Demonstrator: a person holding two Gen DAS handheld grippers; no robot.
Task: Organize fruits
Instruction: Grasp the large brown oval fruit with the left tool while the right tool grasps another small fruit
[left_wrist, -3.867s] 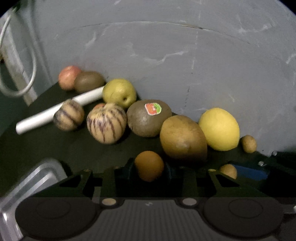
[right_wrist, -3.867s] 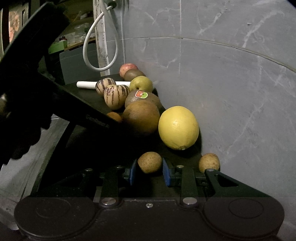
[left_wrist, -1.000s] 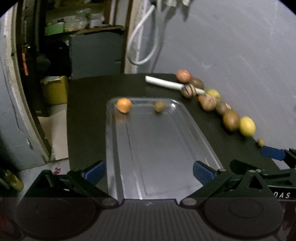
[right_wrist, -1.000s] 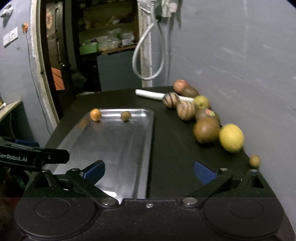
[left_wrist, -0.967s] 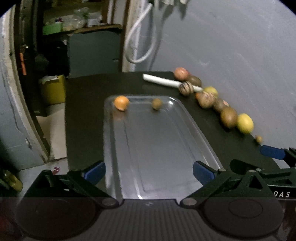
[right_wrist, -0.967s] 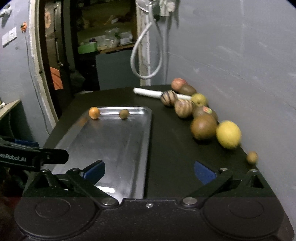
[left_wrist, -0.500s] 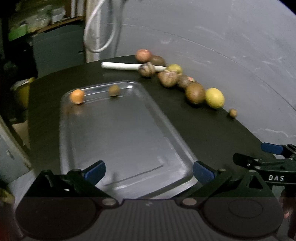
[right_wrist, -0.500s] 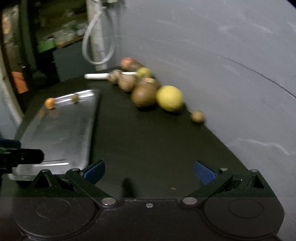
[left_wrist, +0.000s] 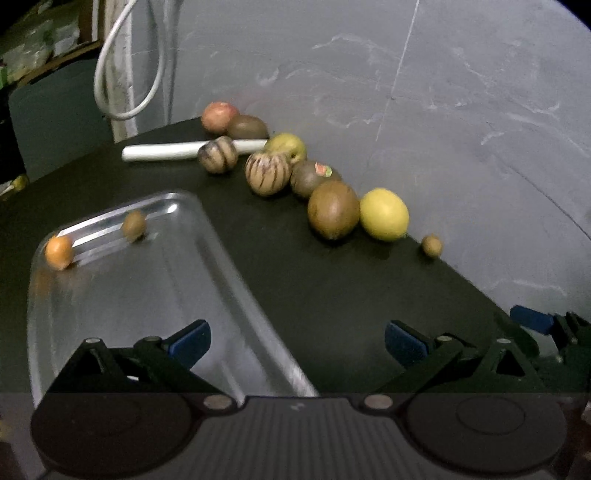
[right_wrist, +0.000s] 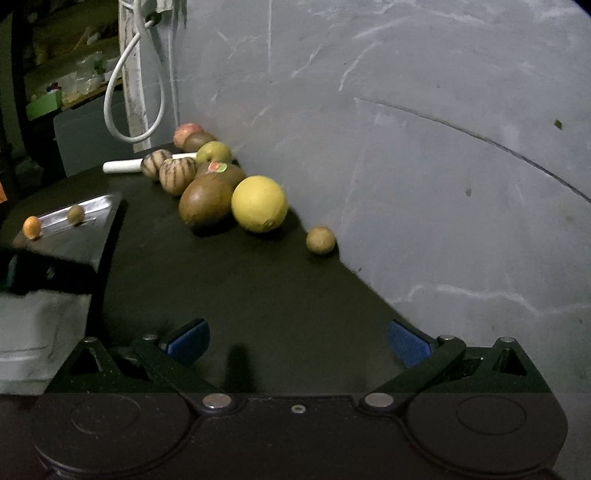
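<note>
A metal tray (left_wrist: 155, 295) lies on the black table with a small orange fruit (left_wrist: 58, 252) and a small brown fruit (left_wrist: 133, 225) at its far end; both also show in the right wrist view, the orange fruit (right_wrist: 31, 226) and the brown fruit (right_wrist: 76, 213). A row of fruits lies along the wall: a yellow lemon (left_wrist: 384, 214) (right_wrist: 259, 204), a large brown fruit (left_wrist: 333, 209) (right_wrist: 205, 202), a small brown fruit (left_wrist: 431, 245) (right_wrist: 320, 240), and striped melons (left_wrist: 267, 173). My left gripper (left_wrist: 297, 341) is open over the tray's near right edge. My right gripper (right_wrist: 298, 341) is open above bare table.
A white tube (left_wrist: 162, 151) lies at the back of the table. A white cable loop (left_wrist: 125, 74) hangs by the grey wall (right_wrist: 406, 129). The right gripper's blue fingertip (left_wrist: 532, 319) shows at the right edge of the left wrist view.
Both grippers let go of their small fruits, which now lie on the tray, and drew back. Over the last second both views swung right toward the row of fruits by the wall.
</note>
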